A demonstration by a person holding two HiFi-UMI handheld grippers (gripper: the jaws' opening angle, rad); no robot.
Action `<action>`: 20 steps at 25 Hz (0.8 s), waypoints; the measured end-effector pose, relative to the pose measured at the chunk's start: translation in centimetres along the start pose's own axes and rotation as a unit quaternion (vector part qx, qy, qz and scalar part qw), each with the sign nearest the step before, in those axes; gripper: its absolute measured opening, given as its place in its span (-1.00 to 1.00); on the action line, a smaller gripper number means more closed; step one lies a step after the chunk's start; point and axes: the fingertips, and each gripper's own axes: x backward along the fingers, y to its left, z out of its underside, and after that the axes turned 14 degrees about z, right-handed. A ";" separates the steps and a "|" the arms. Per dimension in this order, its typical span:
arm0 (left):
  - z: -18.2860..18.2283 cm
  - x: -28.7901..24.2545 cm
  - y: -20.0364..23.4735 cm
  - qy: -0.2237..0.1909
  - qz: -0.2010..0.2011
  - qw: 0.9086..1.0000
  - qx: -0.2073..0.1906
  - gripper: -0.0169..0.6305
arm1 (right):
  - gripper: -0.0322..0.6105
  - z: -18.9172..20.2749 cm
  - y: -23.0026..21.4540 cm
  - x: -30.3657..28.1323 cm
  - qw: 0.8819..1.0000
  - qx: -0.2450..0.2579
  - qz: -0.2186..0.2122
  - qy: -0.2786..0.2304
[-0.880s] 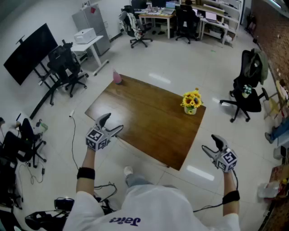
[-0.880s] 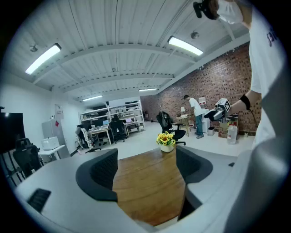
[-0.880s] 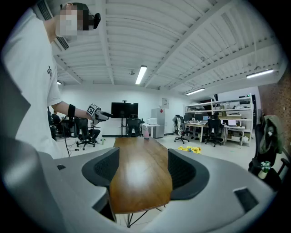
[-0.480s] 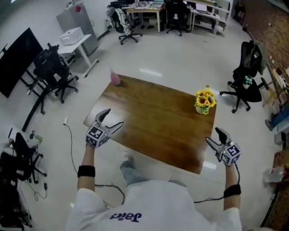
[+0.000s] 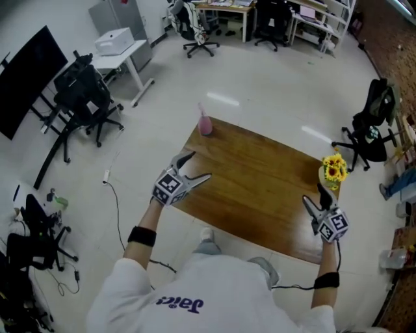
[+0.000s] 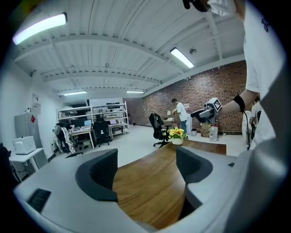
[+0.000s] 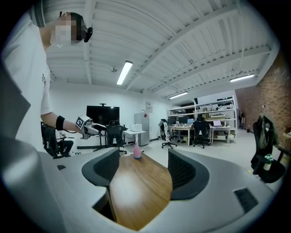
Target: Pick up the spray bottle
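A pink spray bottle (image 5: 205, 123) stands upright at the far left corner of the wooden table (image 5: 253, 188); the right gripper view shows the spray bottle (image 7: 137, 151) far off down the tabletop. My left gripper (image 5: 195, 168) hovers open over the table's near left edge, well short of the bottle, with only bare wood between its jaws (image 6: 146, 169). My right gripper (image 5: 314, 196) is held open at the table's near right corner, nothing between its jaws (image 7: 138, 169).
A pot of yellow sunflowers (image 5: 333, 169) stands at the table's far right corner. Office chairs (image 5: 88, 97) and a black monitor (image 5: 29, 78) are to the left, another chair (image 5: 374, 123) to the right, desks (image 5: 227, 13) at the back. A cable (image 5: 116, 195) lies on the floor.
The view has swung left, so the table sits further right in the frame. My left gripper has come in over the table's near left edge. Both grippers stay open.
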 end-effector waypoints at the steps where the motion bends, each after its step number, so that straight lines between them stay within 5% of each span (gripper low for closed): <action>1: 0.1 0.4 0.9 -0.002 0.006 1.000 -0.001 0.33 | 0.15 -0.7 1.2 -1.2 1.000 0.003 0.000 -0.004; 7: 0.4 2.3 4.8 -0.019 0.003 1.000 0.015 0.33 | 0.15 -3.0 6.4 -7.1 1.000 0.013 -0.022 -0.018; 20: -0.3 1.8 5.9 -0.056 -0.080 0.994 0.055 0.33 | 0.15 -4.5 7.1 -12.2 0.996 0.018 -0.085 -0.031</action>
